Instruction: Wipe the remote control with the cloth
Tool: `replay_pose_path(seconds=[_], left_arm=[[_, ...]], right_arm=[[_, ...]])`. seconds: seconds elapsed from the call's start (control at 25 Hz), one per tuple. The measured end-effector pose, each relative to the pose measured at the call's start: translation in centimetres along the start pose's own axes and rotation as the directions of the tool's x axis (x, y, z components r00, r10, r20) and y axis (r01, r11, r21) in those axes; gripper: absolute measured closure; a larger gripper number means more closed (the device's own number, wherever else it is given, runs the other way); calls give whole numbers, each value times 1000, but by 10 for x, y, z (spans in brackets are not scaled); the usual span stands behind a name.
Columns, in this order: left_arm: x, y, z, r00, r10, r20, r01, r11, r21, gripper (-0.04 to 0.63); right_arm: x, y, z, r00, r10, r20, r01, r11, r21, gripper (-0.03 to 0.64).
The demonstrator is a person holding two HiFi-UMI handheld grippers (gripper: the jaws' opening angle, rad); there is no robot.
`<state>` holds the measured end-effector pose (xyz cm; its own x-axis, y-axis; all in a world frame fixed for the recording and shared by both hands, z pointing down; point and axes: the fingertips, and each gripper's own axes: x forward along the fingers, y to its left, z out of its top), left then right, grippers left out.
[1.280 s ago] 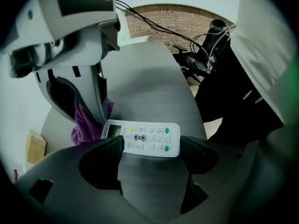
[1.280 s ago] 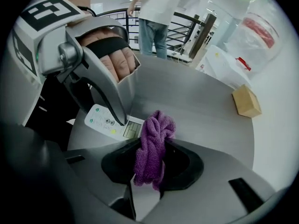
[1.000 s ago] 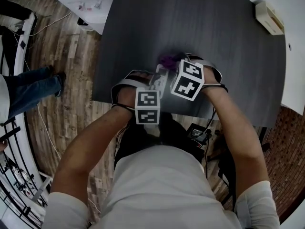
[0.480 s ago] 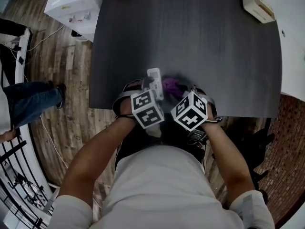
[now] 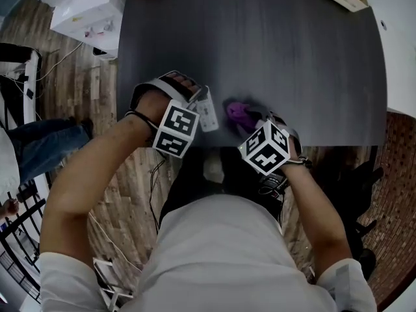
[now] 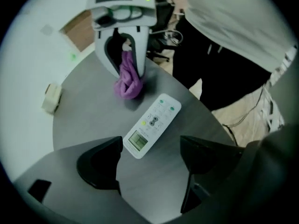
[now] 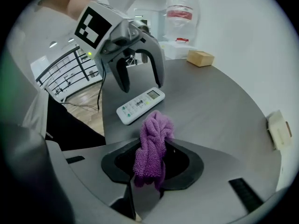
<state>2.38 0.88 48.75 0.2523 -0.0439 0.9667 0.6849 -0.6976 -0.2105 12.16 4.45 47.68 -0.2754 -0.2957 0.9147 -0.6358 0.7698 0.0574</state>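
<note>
Fingers (image 6: 100, 164) of the left gripper (image 6: 152, 160) are spread wide and released, with nothing gripped between them. The display end of the white remote control (image 6: 152, 125) lies flat just ahead of their gap. Fingers (image 7: 187, 167) of the right gripper (image 7: 154, 164) are clenched on a bunched purple cloth (image 7: 152, 143), whose free end reaches forward to just beside the remote's long side; contact between the two cannot be confirmed. The two grippers face each other across the remote, which lies on the dark grey surface (image 5: 273, 44) near the edge closest to the person and towards its left corner. Beyond it the surface runs broad and bare. A small tan box (image 7: 201, 57) sits at the far left edge and a beige block (image 7: 279, 129) at the far right corner, both well apart from the remote. Wooden floor (image 5: 84, 90) lies past the left edge.
</note>
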Motion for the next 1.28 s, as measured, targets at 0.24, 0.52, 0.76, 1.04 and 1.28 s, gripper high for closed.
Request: replay_pose_path(seconds=[0.24, 0.52, 0.76, 1.04, 1.28], left_arm=[[25, 4, 17, 997, -65, -40, 73, 964, 254, 221], [27, 5, 6, 997, -69, -33, 64, 989, -132, 268], [25, 23, 3, 1000, -23, -11, 10, 756, -654, 290], [26, 30, 11, 998, 61, -28, -59, 586, -808, 313], [28, 29, 12, 997, 62, -56, -81, 575, -814, 311]], right_arm=[[0, 7, 2, 1000, 11, 15, -12, 1000, 22, 494], [-3, -12, -6, 1000, -24, 18, 22, 997, 76, 494], [-1, -30, 6, 998, -62, 24, 59, 992, 114, 494], [11, -28, 19, 994, -99, 37, 89, 972, 216, 494], [1, -3, 10, 992, -80, 97, 43, 940, 338, 495]])
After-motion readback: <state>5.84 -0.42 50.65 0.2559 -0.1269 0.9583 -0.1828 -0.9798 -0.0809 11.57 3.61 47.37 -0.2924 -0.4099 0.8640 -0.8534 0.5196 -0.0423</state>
